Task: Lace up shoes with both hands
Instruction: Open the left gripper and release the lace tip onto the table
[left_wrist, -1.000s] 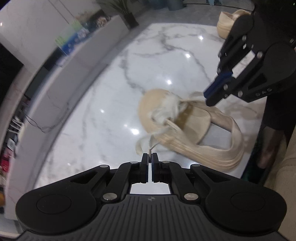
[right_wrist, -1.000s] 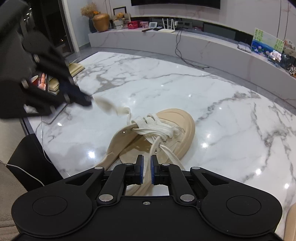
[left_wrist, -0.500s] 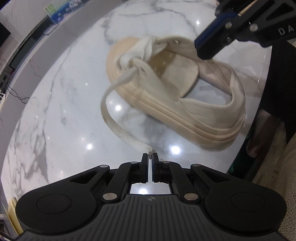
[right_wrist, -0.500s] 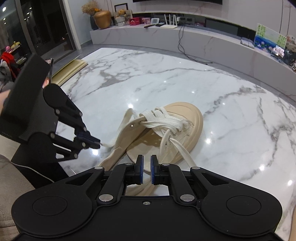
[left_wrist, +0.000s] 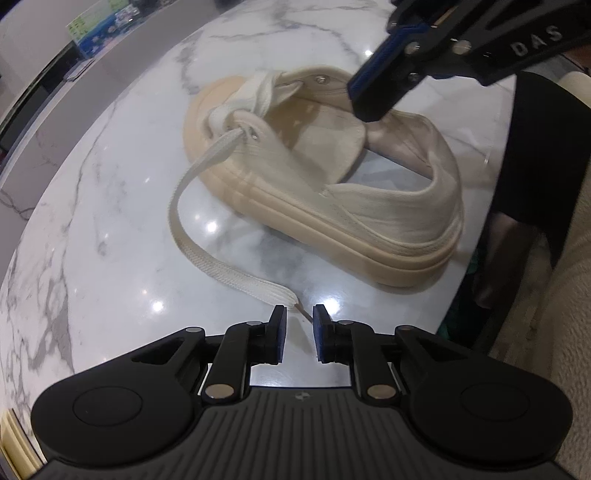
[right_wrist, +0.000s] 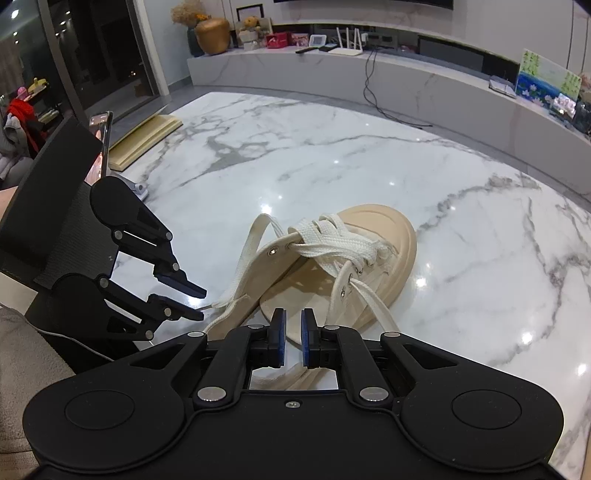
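A beige platform shoe (left_wrist: 332, 206) (right_wrist: 388, 236) lies on the marble table, its white lace crossed over the front eyelets. One loose lace end (left_wrist: 207, 254) curves over the table to my left gripper (left_wrist: 298, 328) (right_wrist: 197, 302). Its jaws are opening, and the lace tip (left_wrist: 301, 312) lies between the pads without being pressed. The other lace end (right_wrist: 380, 314) runs from a right-side eyelet toward my right gripper (right_wrist: 291, 334) (left_wrist: 365, 99). That gripper hangs over the shoe's opening with its pads almost together and nothing in them.
The marble tabletop (left_wrist: 92, 221) extends far beyond the shoe. A phone on a stand (right_wrist: 99, 147) and a beige pad (right_wrist: 147, 136) sit at the far left edge. A person's dark clothing (left_wrist: 535, 147) is at the table's near edge, close to the heel.
My left gripper came down toward the table holding the lace tip, then parted its jaws, so the lace end now lies slack. The right gripper stayed where it was.
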